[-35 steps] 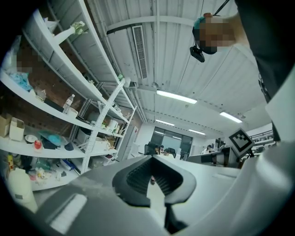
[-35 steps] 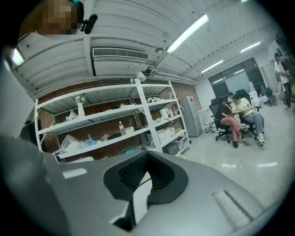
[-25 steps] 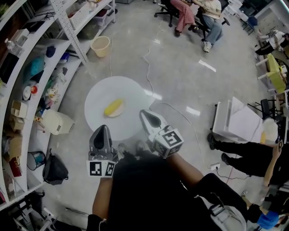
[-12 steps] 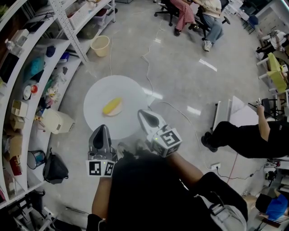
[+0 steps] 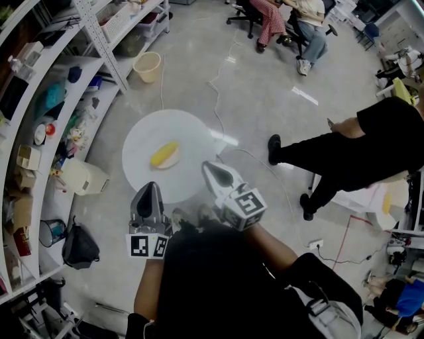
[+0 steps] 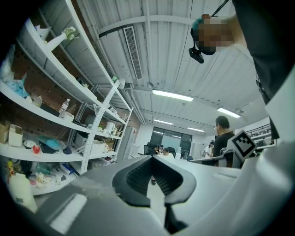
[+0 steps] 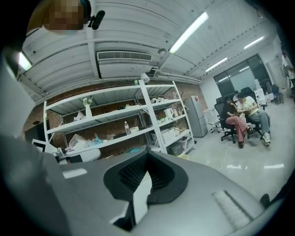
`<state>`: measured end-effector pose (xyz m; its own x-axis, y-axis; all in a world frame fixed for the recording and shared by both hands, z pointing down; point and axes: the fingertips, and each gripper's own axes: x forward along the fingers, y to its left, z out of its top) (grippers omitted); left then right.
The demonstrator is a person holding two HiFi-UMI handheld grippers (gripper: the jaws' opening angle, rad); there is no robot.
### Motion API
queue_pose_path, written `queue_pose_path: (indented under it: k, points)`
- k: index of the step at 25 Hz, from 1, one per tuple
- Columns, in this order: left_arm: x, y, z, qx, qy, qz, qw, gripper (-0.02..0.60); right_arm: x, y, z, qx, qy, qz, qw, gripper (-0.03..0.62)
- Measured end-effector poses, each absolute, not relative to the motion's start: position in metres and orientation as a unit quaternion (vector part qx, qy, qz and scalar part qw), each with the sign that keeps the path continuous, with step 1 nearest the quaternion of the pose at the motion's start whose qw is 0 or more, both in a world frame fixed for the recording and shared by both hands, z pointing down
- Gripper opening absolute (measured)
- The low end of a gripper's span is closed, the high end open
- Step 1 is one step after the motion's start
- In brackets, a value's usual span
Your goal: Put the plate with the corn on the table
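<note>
Nearest me: left tool (image 5: 150,188) and right tool (image 5: 211,167), side by side, both pointing forward. Both are clamped down on the near rim of the plate (image 5: 185,136). In each gripper view I see a thin white edge pinched between the dark pads (image 6: 138,177). Left tool bites the rim at the near-left, right tool at the near-right.

Plate: white, round, held up off the grey floor (image 5: 265,99) between the two tools.

Corn (image 5: 164,156): one yellow piece lying on the plate, a little left of its middle, well apart from both tools.

Past the plate: a white cable (image 5: 216,99) trails across the floor. A pale yellow bucket (image 5: 147,67) stands by the foot of the white shelving (image 5: 99,40) on my left.

Right side: a person in black (image 5: 351,149), mid-stride.

Farthest: seated people (image 5: 291,20) on office chairs.
</note>
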<state>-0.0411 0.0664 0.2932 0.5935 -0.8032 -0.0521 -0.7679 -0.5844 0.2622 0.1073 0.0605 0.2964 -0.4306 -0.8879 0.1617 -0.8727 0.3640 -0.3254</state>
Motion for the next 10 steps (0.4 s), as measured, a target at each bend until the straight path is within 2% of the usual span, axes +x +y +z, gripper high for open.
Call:
queue_pose_path:
  k: [10]
  points:
    - [-0.0398, 0.0686, 0.2945, 0.885, -0.445, -0.080, 0.110, 0.003, 0.1053, 0.0613, 0.2963, -0.525, 0.831, -0.185, 0.012, 0.009]
